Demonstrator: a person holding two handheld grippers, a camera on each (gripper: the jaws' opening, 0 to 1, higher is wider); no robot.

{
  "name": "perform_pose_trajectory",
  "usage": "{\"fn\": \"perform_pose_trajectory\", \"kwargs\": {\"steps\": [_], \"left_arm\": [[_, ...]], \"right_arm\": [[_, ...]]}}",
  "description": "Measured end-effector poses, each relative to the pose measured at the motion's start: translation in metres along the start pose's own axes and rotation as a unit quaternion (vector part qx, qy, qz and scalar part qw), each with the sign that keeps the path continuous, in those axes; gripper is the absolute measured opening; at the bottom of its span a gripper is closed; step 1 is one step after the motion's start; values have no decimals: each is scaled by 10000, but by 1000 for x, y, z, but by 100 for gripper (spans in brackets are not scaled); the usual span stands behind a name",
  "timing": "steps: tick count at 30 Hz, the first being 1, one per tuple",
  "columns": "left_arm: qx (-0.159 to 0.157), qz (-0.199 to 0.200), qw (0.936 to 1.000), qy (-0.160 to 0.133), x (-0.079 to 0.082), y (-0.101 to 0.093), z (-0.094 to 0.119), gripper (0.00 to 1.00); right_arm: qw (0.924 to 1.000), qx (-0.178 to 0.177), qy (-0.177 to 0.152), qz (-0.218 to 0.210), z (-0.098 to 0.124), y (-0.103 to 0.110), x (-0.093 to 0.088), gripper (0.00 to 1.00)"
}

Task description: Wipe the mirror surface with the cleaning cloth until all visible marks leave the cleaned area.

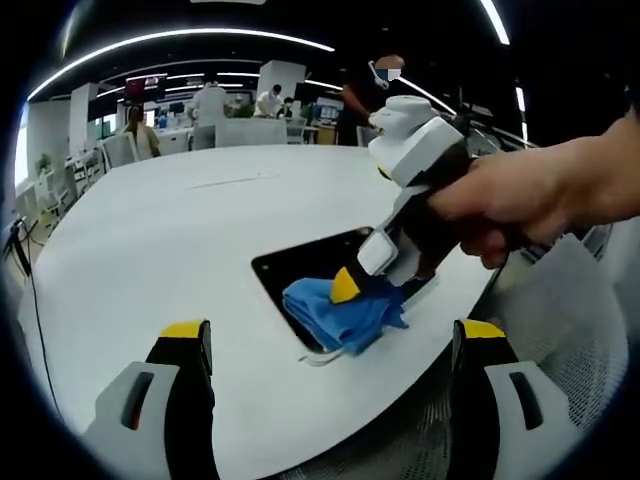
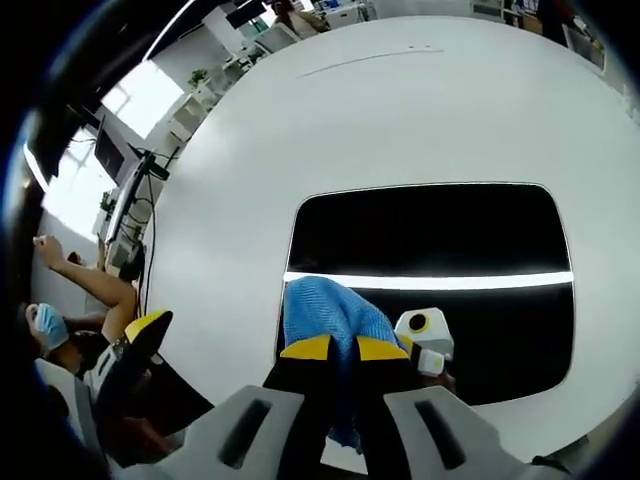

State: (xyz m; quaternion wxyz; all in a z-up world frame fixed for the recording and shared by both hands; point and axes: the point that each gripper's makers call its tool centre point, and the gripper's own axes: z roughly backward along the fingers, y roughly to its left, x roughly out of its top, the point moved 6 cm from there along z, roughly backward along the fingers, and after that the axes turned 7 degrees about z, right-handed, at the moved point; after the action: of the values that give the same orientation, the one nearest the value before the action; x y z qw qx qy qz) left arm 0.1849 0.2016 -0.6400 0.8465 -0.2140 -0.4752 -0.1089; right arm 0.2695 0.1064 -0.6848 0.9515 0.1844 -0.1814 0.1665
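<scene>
Mirror [image 1: 300, 262] partly under blue cloth [image 1: 340, 310], cloth's lower end behind fingers [image 2: 310, 350]

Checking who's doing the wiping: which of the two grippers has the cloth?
The right gripper: its jaws pinch the blue cloth on the mirror. The left gripper hangs open, holding nothing.

Left gripper view looks from back across the white table [image 1: 150, 230]; right gripper view hovers close above. Both share the mirror [image 2: 430, 235] and cloth [image 2: 320, 310], at twelve o'clock.
</scene>
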Motion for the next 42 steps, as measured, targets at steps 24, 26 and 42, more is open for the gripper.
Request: {"fn": "perform_pose_trajectory", "kwargs": {"steps": [24,26,42], "left_arm": [[43,-127,9999,-30,1,1,-1,99],[48,-136,9999,-38,1,1,-1,99],[35,-246,9996,-115,4,0,-1,99]], "right_arm": [[9994,116,89,318,-5,17,3,2],[9994,124,94,324,-4,17,2,2],[9985,108,117,524,-10,12,20,2]]}}
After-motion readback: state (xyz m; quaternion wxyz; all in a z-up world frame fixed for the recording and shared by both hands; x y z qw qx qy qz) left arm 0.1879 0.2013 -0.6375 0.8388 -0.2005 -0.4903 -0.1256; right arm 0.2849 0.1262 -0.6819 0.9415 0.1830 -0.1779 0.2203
